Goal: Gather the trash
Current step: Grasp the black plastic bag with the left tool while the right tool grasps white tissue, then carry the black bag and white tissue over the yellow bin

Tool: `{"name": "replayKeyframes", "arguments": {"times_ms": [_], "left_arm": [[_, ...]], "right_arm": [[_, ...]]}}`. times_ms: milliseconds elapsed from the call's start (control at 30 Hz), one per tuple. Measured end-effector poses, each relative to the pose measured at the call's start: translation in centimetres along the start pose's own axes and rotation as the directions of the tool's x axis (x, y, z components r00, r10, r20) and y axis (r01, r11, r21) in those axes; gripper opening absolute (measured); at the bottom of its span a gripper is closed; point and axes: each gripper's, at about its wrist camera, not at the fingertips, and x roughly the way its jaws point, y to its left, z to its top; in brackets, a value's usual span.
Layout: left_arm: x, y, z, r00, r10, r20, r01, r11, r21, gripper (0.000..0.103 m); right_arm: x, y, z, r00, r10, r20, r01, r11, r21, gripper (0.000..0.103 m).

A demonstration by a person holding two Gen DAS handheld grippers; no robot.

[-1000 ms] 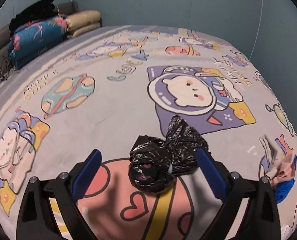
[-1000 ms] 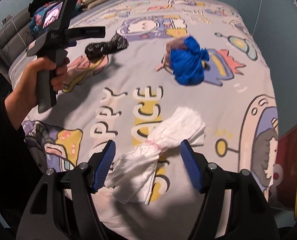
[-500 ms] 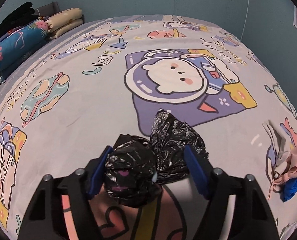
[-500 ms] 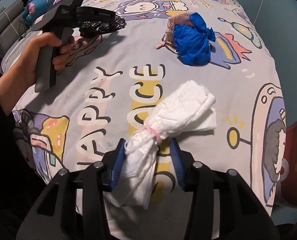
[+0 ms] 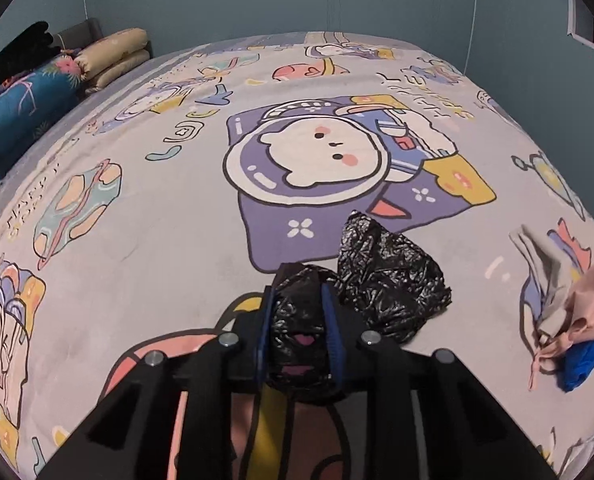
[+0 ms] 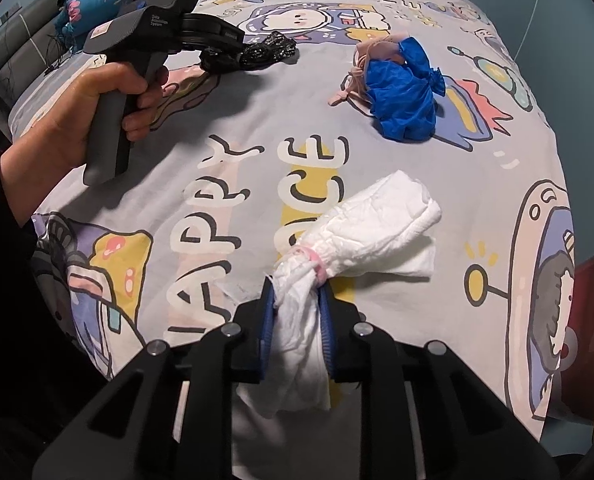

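Left tool (image 5: 299,320): clamped on black bag (image 5: 389,280).
Right tool (image 6: 297,320): clamped on white bundle (image 6: 361,236).
Left: blue bundle (image 6: 405,92), beyond white bundle, ungrasped on the bed (image 6: 225,104).

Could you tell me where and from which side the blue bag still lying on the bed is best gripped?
Probably at the blue bag's bunched, twisted end on its far right, coming from above: that narrow part fits between fingers, while the crumpled body is bulky and pink trash crowds its left.
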Motion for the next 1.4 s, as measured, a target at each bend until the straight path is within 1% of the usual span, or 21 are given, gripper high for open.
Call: {"name": "replayKeyframes", "arguments": {"times_ms": [133,200,300,433,667,733,833,1133,1300,1400], "left_arm": [[-0.3,0.2,-0.1,1.0,-0.02,0.007,0.02,1.0,-0.009,0.019],[-0.9,0.5,0.1,0.998,-0.059,0.014,0.059,0.998,-0.027,0.018],[-1.8,0.5,0.3,0.996,-0.083,0.034,0.084,0.996,-0.029,0.018],[-2.9,0.2,0.5,0.989,-0.137,0.052,0.139,0.99,-0.039,0.018],[-5.4,-0.5,1.0,0.978,-0.184,0.095,0.189,0.981,-0.04,0.018],[-6.3,-0.7,1.1,0.977,-0.183,0.107,0.188,0.981,-0.04,0.018],[-7.7,-1.1,0.9,0.971,-0.207,0.118,0.212,0.976,-0.037,0.018],[-11.4,-4.6,-0.6,0.969,-0.223,0.105,0.221,0.975,0.031,0.018],[-14.2,-7.1,-0.9,0.965,-0.237,0.115,0.23,0.971,0.067,0.018],[-15.7,-8.9,-0.9,0.959,-0.254,0.126,0.244,0.966,0.09,0.018]], "right_arm": [[-0.8,-0.2,0.2,1.0,0.007,0.031,-0.007,1.0,0.006,0.018],[-1.4,-0.3,0.5,0.999,0.011,0.05,-0.011,1.0,0.007,0.018],[-1.8,-0.5,0.6,0.998,0.015,0.069,-0.015,1.0,0.011,0.018],[-1.7,-1.0,0.5,0.998,0.021,0.067,-0.023,1.0,0.02,0.018],[-2.1,-1.6,0.6,0.996,0.026,0.085,-0.029,0.999,0.037,0.018],[-2.5,-2.0,0.8,0.995,0.027,0.097,-0.032,0.998,0.045,0.018],[-3.4,-2.6,1.0,0.992,0.036,0.119,-0.043,0.997,0.058,0.018],[-7.3,-5.6,1.4,0.981,0.035,0.192,-0.052,0.995,0.088,0.018],[-9.8,-8.1,0.9,0.971,0.0,0.237,-0.025,0.995,0.099,0.018],[-11.2,-9.8,0.7,0.965,-0.027,0.262,-0.004,0.993,0.116,0.018]]}}
